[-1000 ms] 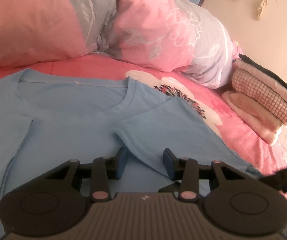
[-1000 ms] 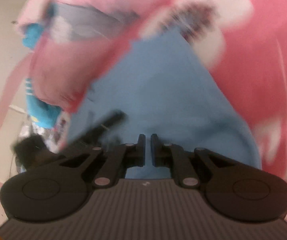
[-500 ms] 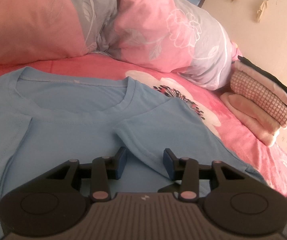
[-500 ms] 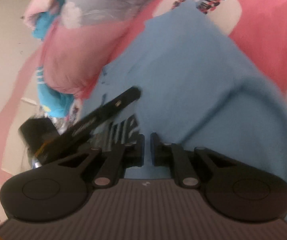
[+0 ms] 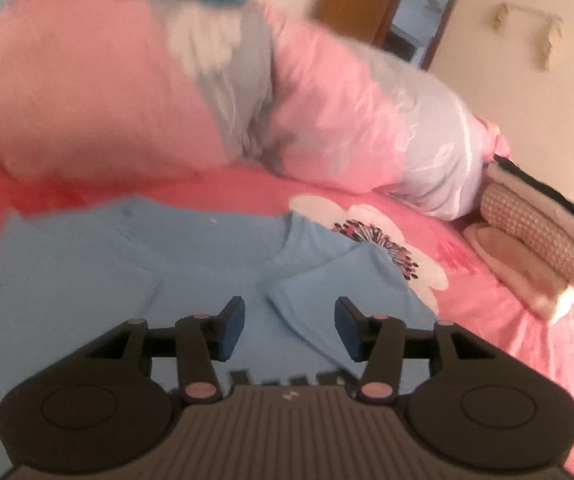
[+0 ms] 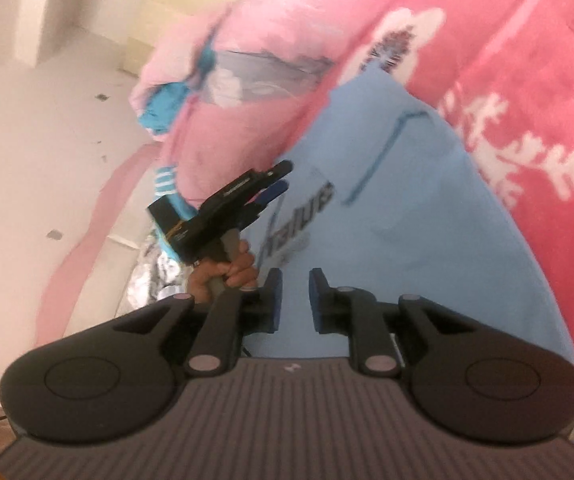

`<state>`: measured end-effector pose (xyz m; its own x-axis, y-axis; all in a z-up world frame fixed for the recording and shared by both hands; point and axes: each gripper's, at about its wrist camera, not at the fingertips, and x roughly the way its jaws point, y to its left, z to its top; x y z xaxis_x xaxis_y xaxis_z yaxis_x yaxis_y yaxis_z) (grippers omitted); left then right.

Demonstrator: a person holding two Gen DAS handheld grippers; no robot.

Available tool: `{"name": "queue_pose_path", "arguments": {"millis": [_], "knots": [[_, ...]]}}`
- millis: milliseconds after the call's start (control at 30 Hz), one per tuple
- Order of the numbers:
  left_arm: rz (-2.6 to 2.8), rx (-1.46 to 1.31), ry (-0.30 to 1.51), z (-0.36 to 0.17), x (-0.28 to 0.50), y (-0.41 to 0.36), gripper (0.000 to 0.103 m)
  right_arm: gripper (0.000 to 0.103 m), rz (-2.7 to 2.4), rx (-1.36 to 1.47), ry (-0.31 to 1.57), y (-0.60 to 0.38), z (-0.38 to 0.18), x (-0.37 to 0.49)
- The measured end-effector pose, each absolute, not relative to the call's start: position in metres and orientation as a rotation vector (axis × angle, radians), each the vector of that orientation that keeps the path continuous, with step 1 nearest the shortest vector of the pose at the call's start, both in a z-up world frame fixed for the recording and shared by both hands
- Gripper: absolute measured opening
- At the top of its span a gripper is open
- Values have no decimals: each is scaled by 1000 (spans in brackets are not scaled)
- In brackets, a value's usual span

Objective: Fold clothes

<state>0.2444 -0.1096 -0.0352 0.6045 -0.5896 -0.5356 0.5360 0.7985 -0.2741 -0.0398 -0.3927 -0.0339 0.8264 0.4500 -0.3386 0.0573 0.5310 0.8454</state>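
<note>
The left gripper [image 5: 290, 330], black with blue pads, hangs over the light blue cotton T-shirt [image 5: 119, 280] with its jaws well apart and nothing between them; they have just been opening wider. A folded-in sleeve of the shirt lies just ahead of the right-hand pad, flat on the cloth and not pinched. The right gripper [image 6: 295, 301] has just been opening too: a narrow gap shows between its pads, and they press on nothing, the shirt lying beneath them. In the right wrist view a hand [image 6: 227, 272] holds the left gripper's handle above the shirt's printed side. The T-shirt is spread on the pink floral bedsheet [image 5: 499, 320], neckline toward the pink and grey flowered quilt [image 5: 347, 120] bunched behind it. Near the bed's far right edge stands a stack of folded pink and cream garments [image 5: 535, 240], well apart from the shirt.
</note>
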Motion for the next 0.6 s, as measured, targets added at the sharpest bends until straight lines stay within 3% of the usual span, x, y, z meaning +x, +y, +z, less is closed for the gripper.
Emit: {"name": "queue_pose_path", "arguments": {"millis": [167,600], "knots": [[-640,30,682,-19,161,-82,56,16,283,959,557,-379,-38,-37],[-551,1,765,-62,24,-16,56,16,338,957,706,-314,-91,-45]]}}
